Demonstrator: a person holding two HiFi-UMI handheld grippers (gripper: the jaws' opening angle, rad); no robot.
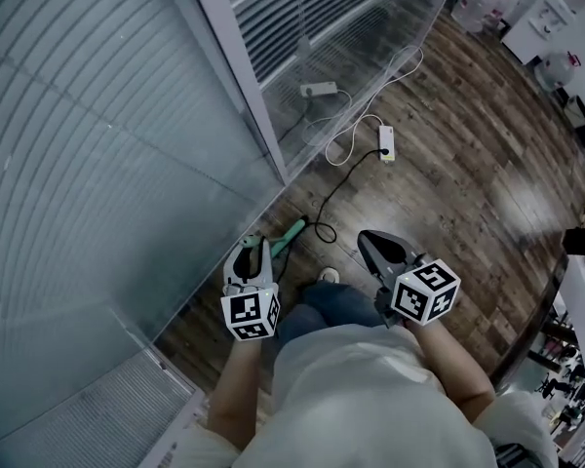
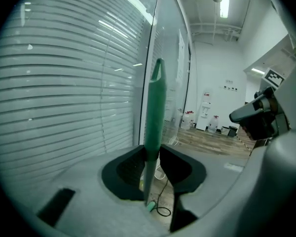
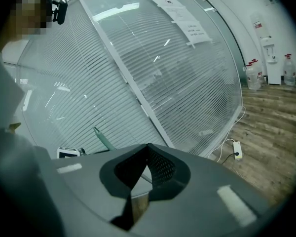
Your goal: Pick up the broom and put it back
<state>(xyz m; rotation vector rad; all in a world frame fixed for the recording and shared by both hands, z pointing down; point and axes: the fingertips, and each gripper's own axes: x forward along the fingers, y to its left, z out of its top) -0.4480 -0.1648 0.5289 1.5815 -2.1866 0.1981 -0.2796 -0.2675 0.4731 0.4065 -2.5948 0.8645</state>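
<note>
The broom shows only as a green handle; its head is in no view. My left gripper is shut on that handle, close to the glass wall. In the left gripper view the handle stands upright between the black pads, and its lower end reaches the floor beside a black cable loop. My right gripper hovers to the right over the wood floor, with its jaws together and nothing in them. The right gripper view shows its pads meeting at the tips, with the green handle off to the left.
A glass wall with blinds runs along the left, with a white frame post. A white power strip and its cables lie on the wood floor. Water bottles stand far back. My knee and shoe are between the grippers.
</note>
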